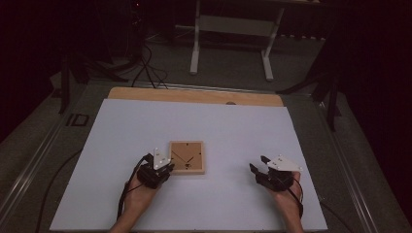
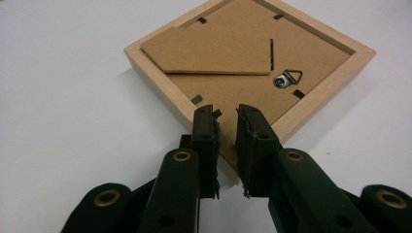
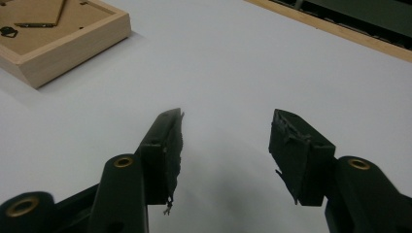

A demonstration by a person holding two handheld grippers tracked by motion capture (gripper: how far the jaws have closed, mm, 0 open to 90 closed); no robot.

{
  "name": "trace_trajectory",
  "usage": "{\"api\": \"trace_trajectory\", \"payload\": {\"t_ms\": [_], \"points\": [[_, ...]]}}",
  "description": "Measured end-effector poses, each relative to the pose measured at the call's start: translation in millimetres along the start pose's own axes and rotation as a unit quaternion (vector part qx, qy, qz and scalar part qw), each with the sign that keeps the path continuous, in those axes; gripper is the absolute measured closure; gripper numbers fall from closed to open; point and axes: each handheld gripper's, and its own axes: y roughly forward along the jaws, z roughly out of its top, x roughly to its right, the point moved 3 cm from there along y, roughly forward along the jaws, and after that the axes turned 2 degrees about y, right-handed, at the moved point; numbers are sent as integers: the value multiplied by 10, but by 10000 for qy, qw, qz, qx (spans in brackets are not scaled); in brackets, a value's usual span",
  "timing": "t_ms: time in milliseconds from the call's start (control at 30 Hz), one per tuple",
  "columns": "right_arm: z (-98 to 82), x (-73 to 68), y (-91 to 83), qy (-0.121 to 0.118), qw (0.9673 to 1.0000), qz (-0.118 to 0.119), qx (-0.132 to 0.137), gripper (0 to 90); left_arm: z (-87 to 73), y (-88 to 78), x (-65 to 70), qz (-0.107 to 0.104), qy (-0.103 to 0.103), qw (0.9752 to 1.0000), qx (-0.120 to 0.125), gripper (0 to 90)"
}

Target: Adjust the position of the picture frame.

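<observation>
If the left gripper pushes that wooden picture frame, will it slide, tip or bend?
The picture frame lies flat, back side up, on the smooth white table, so it would probably slide, not tip. Its wooden rim looks stiff. The cardboard stand on the back seems likelier to flex.

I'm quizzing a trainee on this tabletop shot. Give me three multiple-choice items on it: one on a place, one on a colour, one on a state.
1. Where does the frame lie on the white table?
A. Next to the left tool
B. Next to the right tool
C. At the far edge

2. What colour is the frame's backing board?
A. Blue
B. Brown
C. White

3. How does the frame lie?
A. Standing upright
B. Flat, back up
C. Flat, glass up

Answers:
1. A, since the left tool's jaws sit over the frame's near corner in the left gripper view.
2. B, since the board is plain brown card inside pale wood.
3. B, since the metal hanger and the retaining tabs face up.
</observation>
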Motion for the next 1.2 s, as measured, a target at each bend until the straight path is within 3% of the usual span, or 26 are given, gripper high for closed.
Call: {"api": "trace_trajectory", "payload": {"t_ms": [67,333,533,933,1033,1200], "points": [[1,3,-4,5,10000,1,14,453,17,12,-42,-183,-146,9997,63,763],[-3,-2,8,10,10000,3,-2,452,194,7,-311,-9,-230,9987,451,781],[-3,-11,17,-19,10000,3,-24,452,252,155,-509,-12,-492,9975,504,862],[24,-113,36,-144,9998,131,30,490,461,454,-673,5,-227,9993,311,895],[46,-182,56,-98,9993,355,49,530,484,502,-677,0,-87,9996,263,895],[110,-343,104,-145,9978,632,127,626,492,563,-689,-39,-45,9998,190,895]]}}
